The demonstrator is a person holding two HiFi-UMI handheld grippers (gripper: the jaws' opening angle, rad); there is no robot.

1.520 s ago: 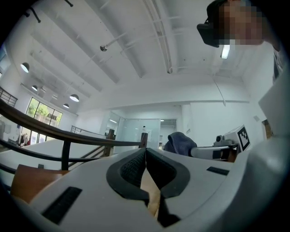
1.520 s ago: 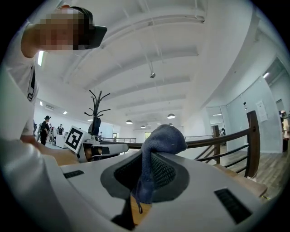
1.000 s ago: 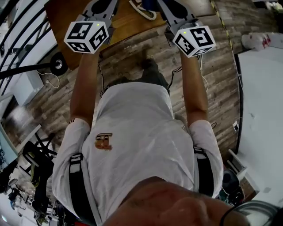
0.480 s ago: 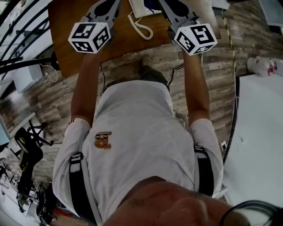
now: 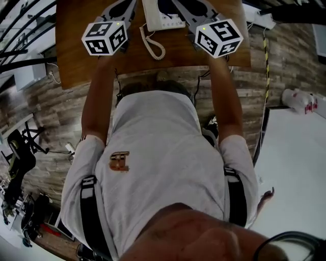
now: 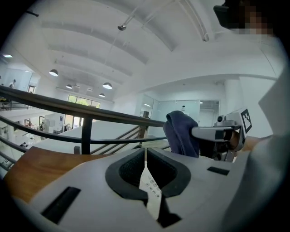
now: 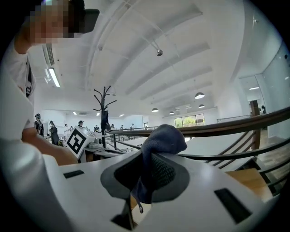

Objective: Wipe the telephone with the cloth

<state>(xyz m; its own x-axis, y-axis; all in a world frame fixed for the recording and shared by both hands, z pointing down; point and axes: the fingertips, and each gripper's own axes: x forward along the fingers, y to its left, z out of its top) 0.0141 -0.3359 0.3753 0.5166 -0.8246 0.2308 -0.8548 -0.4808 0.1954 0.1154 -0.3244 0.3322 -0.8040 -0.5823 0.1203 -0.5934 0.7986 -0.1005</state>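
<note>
Bench [image 5: 74,56]: wooden, carrying the telephone [image 5: 162,19] back from its near edge, between both tools. Right tool [image 7: 144,159]: clamping the bunched cloth [image 7: 164,138]. Left tool [image 6: 145,153]: jaws resting together, gripping nothing. Risk: the unbraced telephone sliding, or the cloth snagging the coiled cord [image 5: 153,48].

Telephone [image 5: 159,19], coiled cord [image 5: 152,48] — obstacles ahead.

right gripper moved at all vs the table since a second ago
Yes. The right gripper went forward: its cube was over the floor, short of the table edge; now it is over the table.
</note>
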